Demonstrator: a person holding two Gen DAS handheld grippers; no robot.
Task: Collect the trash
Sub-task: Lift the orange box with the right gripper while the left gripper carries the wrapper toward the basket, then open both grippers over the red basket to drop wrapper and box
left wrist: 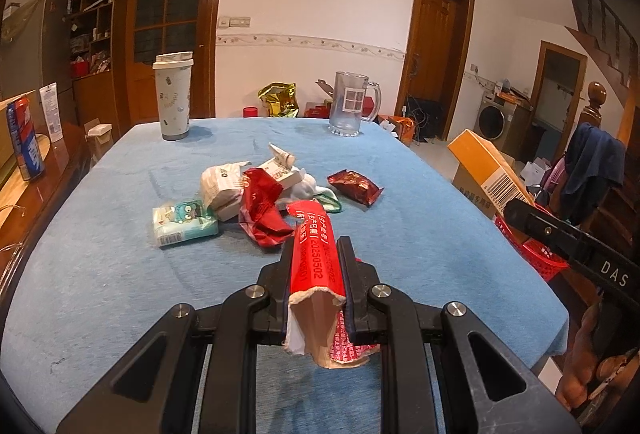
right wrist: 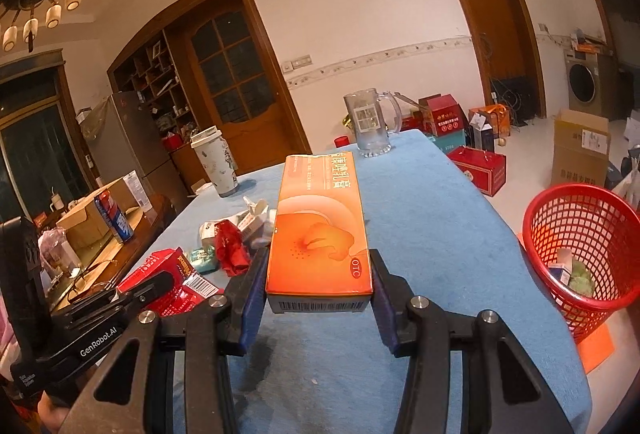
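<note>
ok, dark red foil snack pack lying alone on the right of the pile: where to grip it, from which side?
Take the dark red snack pack across its puffed middle, coming from above with fingers spanning the short width. It lies flat on the blue tablecloth, apart from the pile, so both long edges look free. Both grippers are full now: left gripper and right gripper.
</note>
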